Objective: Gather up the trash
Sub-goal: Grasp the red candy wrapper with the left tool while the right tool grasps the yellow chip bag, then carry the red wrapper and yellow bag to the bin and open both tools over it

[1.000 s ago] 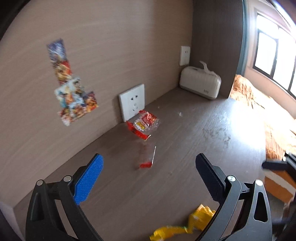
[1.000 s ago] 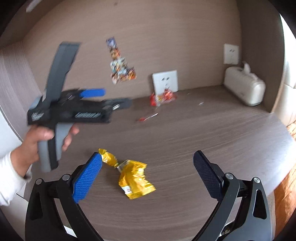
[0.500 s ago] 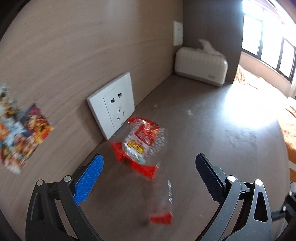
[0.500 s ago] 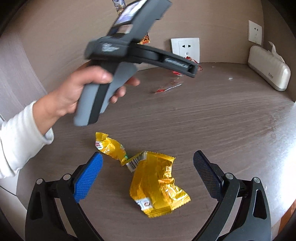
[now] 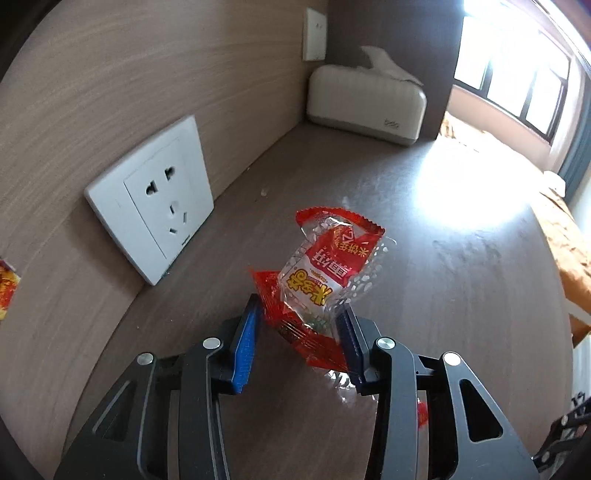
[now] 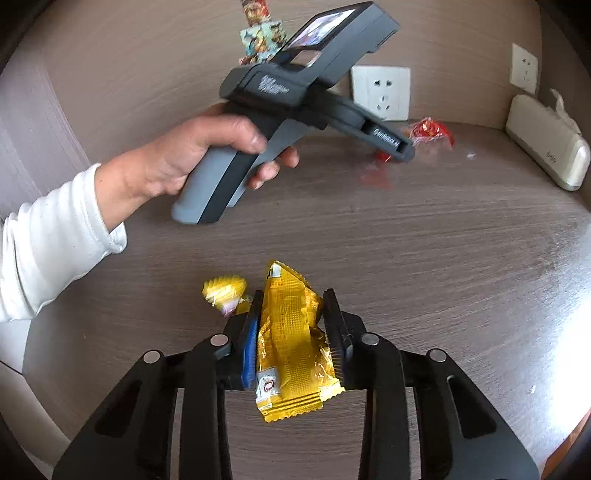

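My right tool (image 6: 293,325) is clenched on the yellow wrapper (image 6: 291,350), its two pads pressing the crumpled foil from either side; the wrapper's lower sealed edge hangs out below the grip. Just left of the blue pad sits a smaller yellow scrap (image 6: 223,290), blurred, so I cannot tell whether it is joined to the wrapper or lies apart on the brown surface (image 6: 443,258). Farther out, my left hand (image 6: 192,155) grips the grey handle of the other device, which points toward the back wall.

My left tool (image 5: 301,325) is clenched on the red snack packet (image 5: 325,269), the pads squeezing its lower part while the clear-and-red top stands up, tilted to the right. A bit of red and clear film (image 5: 421,410) shows under the right finger. To the left, on the wall, is a white socket (image 5: 151,203), close to the packet. Well beyond, in the far corner of the surface, stands a cream tissue box (image 5: 365,103) with a tissue poking up, and a second wall plate (image 5: 315,35) above it. A window (image 5: 517,74) glows at the right.
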`<state>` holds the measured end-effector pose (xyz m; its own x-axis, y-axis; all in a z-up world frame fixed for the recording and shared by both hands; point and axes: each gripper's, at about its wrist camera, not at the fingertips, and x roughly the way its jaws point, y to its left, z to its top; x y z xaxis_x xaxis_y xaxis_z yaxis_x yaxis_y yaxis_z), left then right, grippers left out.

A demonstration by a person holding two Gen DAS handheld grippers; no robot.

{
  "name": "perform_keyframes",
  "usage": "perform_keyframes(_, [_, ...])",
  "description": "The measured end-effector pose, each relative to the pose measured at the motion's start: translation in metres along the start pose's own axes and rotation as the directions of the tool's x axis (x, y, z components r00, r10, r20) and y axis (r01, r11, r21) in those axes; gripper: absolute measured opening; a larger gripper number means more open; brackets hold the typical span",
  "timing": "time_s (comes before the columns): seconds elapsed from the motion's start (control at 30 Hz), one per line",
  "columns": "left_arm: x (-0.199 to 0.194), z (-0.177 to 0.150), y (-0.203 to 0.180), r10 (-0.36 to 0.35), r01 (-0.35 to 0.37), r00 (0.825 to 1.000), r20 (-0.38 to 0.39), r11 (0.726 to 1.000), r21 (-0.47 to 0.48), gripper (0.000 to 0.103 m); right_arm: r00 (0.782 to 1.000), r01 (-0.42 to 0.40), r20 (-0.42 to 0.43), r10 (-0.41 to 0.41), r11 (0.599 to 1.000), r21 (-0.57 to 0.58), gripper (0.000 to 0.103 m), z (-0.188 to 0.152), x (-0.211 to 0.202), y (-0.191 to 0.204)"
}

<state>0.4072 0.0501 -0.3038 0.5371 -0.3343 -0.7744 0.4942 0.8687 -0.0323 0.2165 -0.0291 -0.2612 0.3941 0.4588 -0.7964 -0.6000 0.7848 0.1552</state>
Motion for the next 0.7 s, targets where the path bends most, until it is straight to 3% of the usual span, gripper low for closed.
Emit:
perform_keyframes(0.27, [-0.049,-0.01,-0.011,0.018,-0.019,0.999,0.05,1.0,0.021,0.041,0.994,0.045,0.093,-0.05,0.998,0.05,0.032,0.012,-0.043,-0.018])
perform_keyframes(0.7, [-0.133,-0.012,-0.066,0.043,-0.055,0.991,0.123,0.994,0.09,0.04,0.968,0.091,0.226,-0.11,0.991,0.094,0.032,0.012,-0.128,-0.051])
